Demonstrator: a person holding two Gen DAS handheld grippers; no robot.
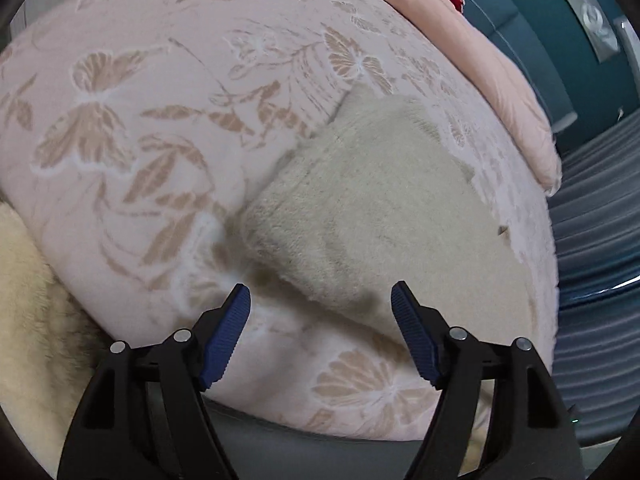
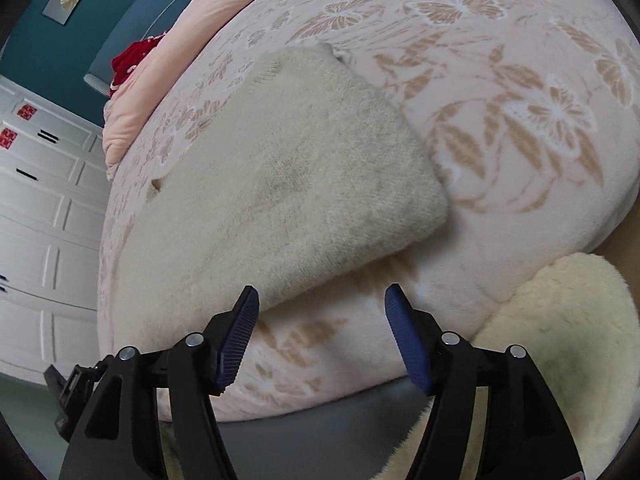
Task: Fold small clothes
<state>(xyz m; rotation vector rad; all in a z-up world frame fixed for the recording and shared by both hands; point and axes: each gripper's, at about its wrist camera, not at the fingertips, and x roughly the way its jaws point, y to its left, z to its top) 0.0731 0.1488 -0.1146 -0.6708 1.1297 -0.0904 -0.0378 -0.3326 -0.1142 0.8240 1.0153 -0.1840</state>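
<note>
Cream knit garment (image 2: 288, 184) lies folded on bed cover (image 2: 520, 80), near edge just ahead of right gripper (image 2: 320, 300); left gripper (image 1: 320, 296) likewise close; both wide, empty.

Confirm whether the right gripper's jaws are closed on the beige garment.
No. The right gripper has its jaws spread wide and empty, just short of the beige garment, which lies on the floral blanket.

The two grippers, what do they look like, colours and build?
Both look alike: the left gripper and right gripper have black angular plastic linkage arms with silver round rivets at the pivots, and dark blue ribbed pads on the fingers. No cables, markings or sleeves show.
</note>
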